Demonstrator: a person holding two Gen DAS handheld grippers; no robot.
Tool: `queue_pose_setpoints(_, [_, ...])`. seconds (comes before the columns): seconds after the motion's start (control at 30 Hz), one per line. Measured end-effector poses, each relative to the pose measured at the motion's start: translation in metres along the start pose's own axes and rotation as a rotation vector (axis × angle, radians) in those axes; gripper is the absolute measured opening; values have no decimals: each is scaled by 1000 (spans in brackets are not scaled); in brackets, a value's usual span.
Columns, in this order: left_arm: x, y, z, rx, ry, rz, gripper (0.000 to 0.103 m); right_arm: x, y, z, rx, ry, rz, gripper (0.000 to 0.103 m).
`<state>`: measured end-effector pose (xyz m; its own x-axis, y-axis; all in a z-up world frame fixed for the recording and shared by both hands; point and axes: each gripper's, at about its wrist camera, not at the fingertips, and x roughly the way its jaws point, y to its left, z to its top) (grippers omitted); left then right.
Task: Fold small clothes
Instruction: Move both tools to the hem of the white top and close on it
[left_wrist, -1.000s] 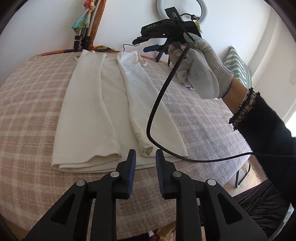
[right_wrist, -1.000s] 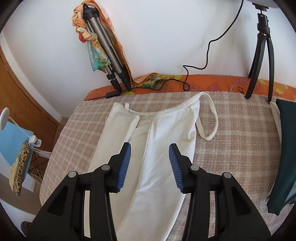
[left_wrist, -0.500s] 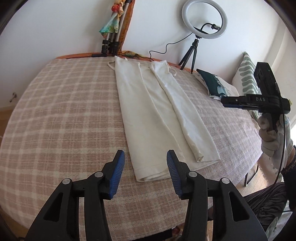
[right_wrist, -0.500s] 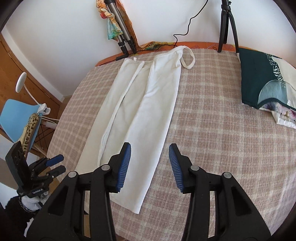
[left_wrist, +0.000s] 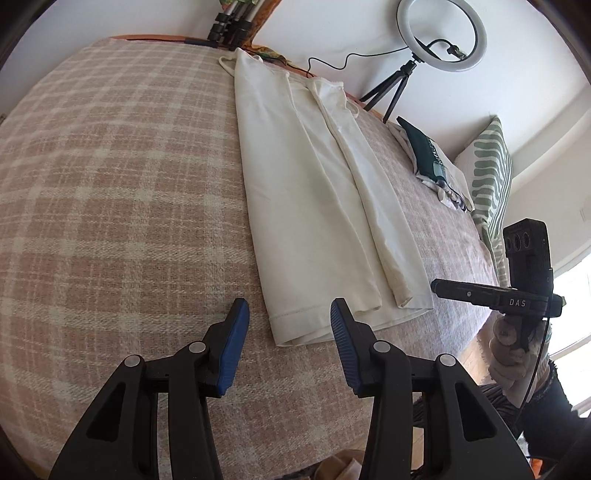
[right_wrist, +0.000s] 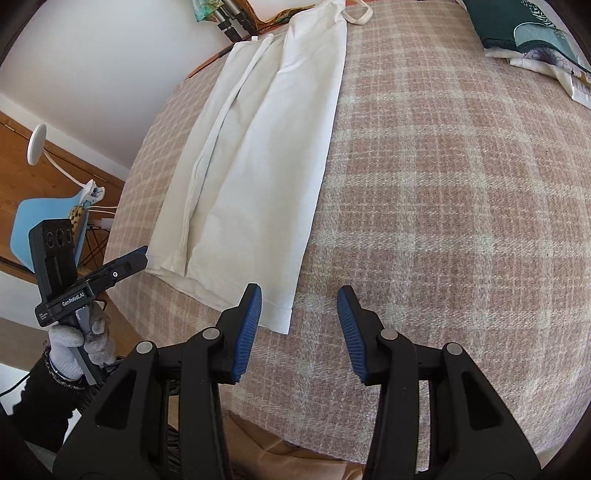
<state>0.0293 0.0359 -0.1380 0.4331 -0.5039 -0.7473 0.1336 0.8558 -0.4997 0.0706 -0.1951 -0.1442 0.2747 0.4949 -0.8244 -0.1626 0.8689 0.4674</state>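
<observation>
Two grippers, both with jaws apart and nothing in them, hanging over the near edge of the bed (left_wrist: 110, 184). The left gripper (left_wrist: 290, 325) has just been opening its jaws, with only blanket and the hem corner showing between them, no contact. The right gripper (right_wrist: 299, 314) sits just right of the hem's near right corner, also not touching.

The top (left_wrist: 317, 192) is a cream strappy thing laid lengthwise down the middle of the plaid blanket, both long sides already folded in, straps at the far end by the wall, hem (right_wrist: 236, 295) at the near end.

Looks like thin, light, floppy knit, so it'll sag and the flaps may slide open if you lift from one spot. I'd pinch the hem at both near corners, catching all layers, then carry it toward the straps
</observation>
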Motion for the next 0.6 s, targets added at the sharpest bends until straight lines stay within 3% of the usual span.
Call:
queue_pose_setpoints(0.07, [2,0,0,-3,2,-15,41,3,3,0,0,10,24,45])
queue_pose_setpoints(0.13, [4,-1,2,4,9,-18,31,5,8,0,-28,5,7,44])
queue_pose_setpoints(0.2, [8,-1,3,7,18,-11,16,6,12,1,-53,5,-13,32])
queue_pose_setpoints(0.27, [10,-1,5,16,21,-6,9,8,12,2,-53,13,-6,17])
queue_pose_setpoints(0.4, [9,1,7,14,14,-8,5,10,8,3,-41,10,18,7])
queue_pose_setpoints(0.6, [-7,-8,4,54,-42,-4,4,0,1,0,5,-9,63,5])
